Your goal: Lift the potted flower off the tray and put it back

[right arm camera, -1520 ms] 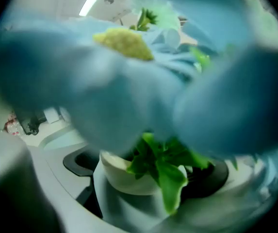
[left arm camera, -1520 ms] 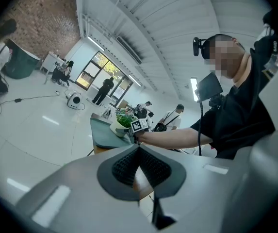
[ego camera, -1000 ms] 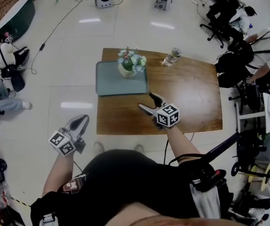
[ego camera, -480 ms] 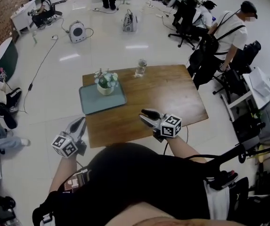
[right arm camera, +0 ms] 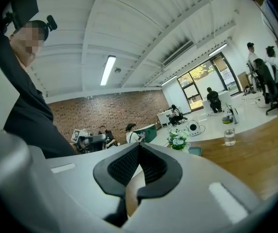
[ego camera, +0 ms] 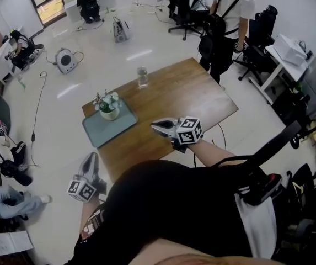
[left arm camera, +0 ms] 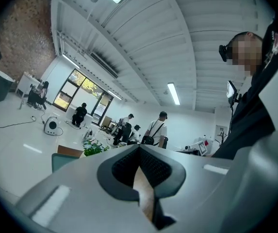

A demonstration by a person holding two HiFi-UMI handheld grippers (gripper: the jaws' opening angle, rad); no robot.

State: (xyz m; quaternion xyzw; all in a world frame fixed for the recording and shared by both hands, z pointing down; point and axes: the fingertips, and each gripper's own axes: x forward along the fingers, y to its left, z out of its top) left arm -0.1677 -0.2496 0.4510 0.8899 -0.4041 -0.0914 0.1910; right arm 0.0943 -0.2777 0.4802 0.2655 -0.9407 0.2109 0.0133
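Note:
The potted flower (ego camera: 108, 105), pale blooms in a cream pot, stands upright on the grey-green tray (ego camera: 115, 130) at the wooden table's far left corner. My right gripper (ego camera: 155, 127) hovers above the table's near edge, jaws shut and empty, well short of the tray. Off the table's near left, my left gripper (ego camera: 90, 160) hangs over the floor, shut with nothing in it. The left gripper view has its closed jaws (left arm camera: 139, 147) level, with the flower (left arm camera: 94, 148) and tray (left arm camera: 61, 160) far ahead. Past the right gripper's shut jaws (right arm camera: 139, 144), the right gripper view shows the flower (right arm camera: 178, 140).
A glass of water (ego camera: 142, 77) stands near the table's far edge, right of the tray. People, office chairs (ego camera: 261, 24) and desks ring the room. Cables and white floor devices (ego camera: 65, 60) lie beyond the table.
The right gripper's jaws have closed from open. Both grippers rose, and the head view swung so the table sits farther off and more of the room shows.

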